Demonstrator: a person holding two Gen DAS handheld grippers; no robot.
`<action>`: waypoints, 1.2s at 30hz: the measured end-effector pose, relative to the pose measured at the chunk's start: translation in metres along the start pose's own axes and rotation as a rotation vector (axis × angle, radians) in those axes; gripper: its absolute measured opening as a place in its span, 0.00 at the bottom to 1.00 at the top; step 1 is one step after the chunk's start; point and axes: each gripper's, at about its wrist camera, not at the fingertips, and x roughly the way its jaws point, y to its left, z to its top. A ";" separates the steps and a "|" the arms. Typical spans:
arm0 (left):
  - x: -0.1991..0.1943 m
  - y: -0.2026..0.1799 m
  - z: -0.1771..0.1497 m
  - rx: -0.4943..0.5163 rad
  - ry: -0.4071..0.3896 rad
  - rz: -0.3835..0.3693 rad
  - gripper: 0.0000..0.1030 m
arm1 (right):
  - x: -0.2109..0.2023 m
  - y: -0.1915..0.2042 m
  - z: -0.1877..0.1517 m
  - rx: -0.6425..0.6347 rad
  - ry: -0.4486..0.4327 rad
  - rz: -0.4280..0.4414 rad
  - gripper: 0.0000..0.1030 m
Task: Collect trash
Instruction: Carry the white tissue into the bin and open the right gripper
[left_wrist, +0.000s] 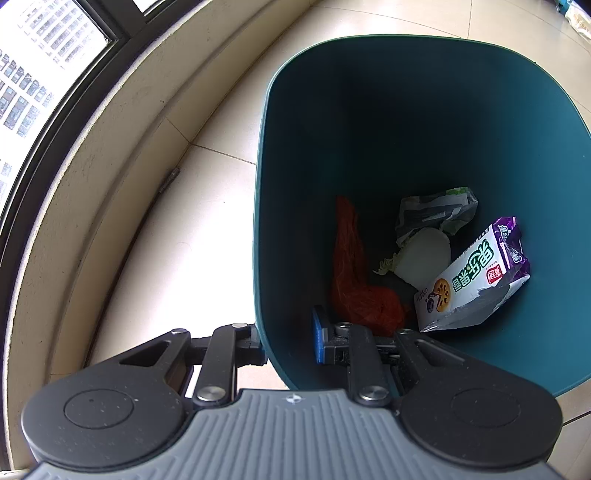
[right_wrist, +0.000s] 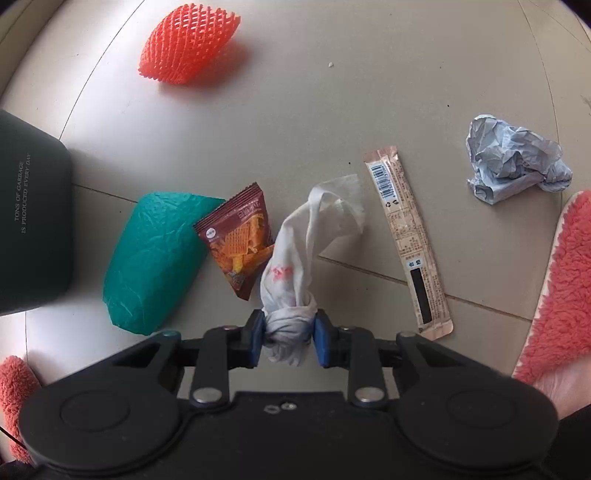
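Observation:
In the left wrist view a teal trash bin (left_wrist: 406, 110) stands on the tiled floor. My left gripper (left_wrist: 288, 341) is shut on its near wall, one finger outside and the blue pad inside. Inside the bin lie an orange net (left_wrist: 351, 273), a white snack box (left_wrist: 476, 273) and a crumpled wrapper (left_wrist: 436, 210). In the right wrist view my right gripper (right_wrist: 289, 339) points down at the floor, its blue pads pressing on the bunched end of a white crumpled tissue (right_wrist: 295, 251) with red marks.
Around the tissue on the floor lie a brown snack packet (right_wrist: 240, 236), a green bag (right_wrist: 155, 258), an orange foam net (right_wrist: 188, 40), a long stick sachet (right_wrist: 406, 240) and crumpled blue-grey paper (right_wrist: 513, 162). The dark bin (right_wrist: 33, 221) stands at left. A person's pink slipper (right_wrist: 561, 288) is at right.

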 end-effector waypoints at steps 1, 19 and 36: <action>0.000 0.000 0.000 -0.001 0.000 -0.001 0.20 | -0.008 0.000 0.001 -0.015 -0.010 -0.005 0.25; -0.003 0.011 0.000 -0.018 -0.002 -0.020 0.20 | -0.192 0.092 0.005 -0.366 -0.221 0.121 0.24; -0.009 0.016 -0.002 -0.031 -0.018 -0.040 0.20 | -0.259 0.220 0.014 -0.627 -0.376 0.313 0.24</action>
